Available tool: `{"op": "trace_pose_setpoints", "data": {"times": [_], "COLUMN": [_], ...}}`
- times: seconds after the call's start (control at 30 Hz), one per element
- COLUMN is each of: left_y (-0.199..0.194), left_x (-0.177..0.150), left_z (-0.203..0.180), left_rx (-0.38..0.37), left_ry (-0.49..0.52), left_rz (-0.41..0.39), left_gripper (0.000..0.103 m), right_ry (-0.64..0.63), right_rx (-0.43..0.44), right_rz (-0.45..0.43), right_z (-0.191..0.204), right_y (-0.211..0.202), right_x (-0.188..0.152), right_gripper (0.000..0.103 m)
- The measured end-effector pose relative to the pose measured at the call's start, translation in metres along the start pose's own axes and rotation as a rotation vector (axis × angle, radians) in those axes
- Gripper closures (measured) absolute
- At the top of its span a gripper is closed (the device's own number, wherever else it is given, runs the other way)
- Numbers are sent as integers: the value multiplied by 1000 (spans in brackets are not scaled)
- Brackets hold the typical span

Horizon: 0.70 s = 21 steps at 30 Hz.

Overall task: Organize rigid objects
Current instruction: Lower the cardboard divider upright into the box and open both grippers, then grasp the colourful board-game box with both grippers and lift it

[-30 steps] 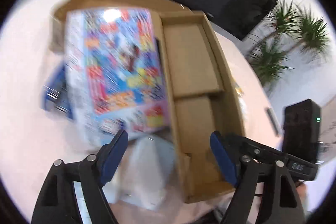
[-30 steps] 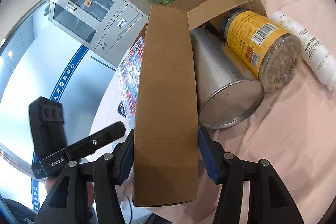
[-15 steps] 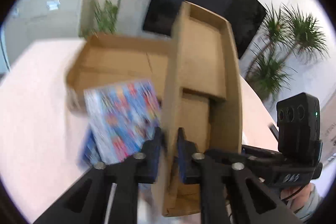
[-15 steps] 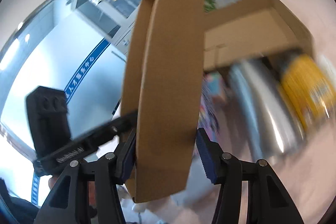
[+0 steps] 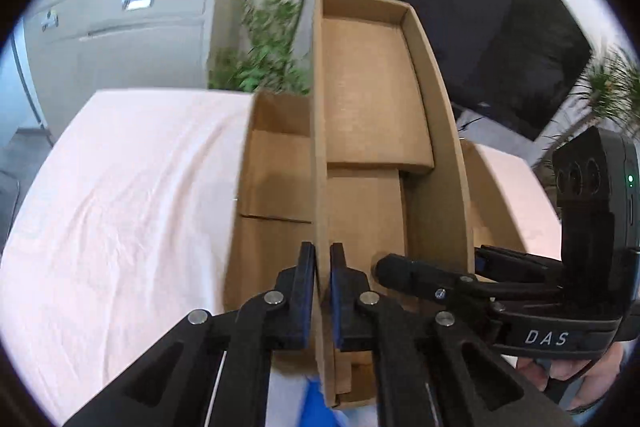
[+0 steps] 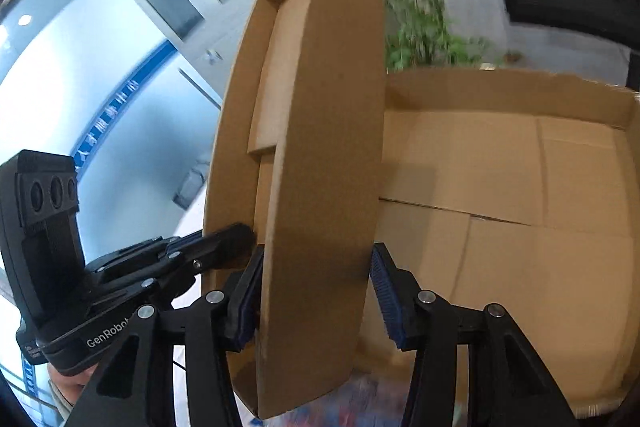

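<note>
Lower centre of the left view: my left claw is pinched narrow on one side wall of the shallow cardboard tray. In the right view, my right claw spans the opposite wall, pads against it. I judge the two-sided hold keeps the tray raised and steady. Beyond it sits the large open carton on the pink tabletop, the likely destination.

The shallow cardboard tray stands upright before the open carton — potted plants behind both.
</note>
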<state>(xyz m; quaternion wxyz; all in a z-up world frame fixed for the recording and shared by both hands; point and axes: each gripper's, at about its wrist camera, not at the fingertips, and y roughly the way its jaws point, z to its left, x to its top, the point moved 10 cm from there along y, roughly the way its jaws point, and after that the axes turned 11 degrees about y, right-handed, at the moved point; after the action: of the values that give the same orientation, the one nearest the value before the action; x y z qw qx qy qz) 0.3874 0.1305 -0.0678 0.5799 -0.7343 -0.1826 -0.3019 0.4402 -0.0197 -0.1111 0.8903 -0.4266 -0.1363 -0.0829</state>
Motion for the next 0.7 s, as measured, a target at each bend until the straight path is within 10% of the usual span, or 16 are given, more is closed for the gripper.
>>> {"op": "trace_pose_setpoints", "data": {"times": [0.23, 0.37, 0.47, 0.7], "left_y": [67, 63, 56, 1], "left_x": [-40, -45, -47, -45], "left_z": [38, 30, 30, 41], "left_rx": [25, 15, 61, 106], "left_ry": [-61, -45, -23, -11], "left_rz": [141, 122, 111, -33], "left_gripper": [96, 94, 94, 82], "right_ry": [40, -63, -98, -119], "right_rx": [-108, -142, -194, -88], "right_rz": [161, 187, 197, 124], "right_z": [-22, -22, -23, 2], "right_y": [67, 70, 81, 64], "right_x": [7, 11, 14, 18], "right_gripper": [41, 86, 87, 55]}}
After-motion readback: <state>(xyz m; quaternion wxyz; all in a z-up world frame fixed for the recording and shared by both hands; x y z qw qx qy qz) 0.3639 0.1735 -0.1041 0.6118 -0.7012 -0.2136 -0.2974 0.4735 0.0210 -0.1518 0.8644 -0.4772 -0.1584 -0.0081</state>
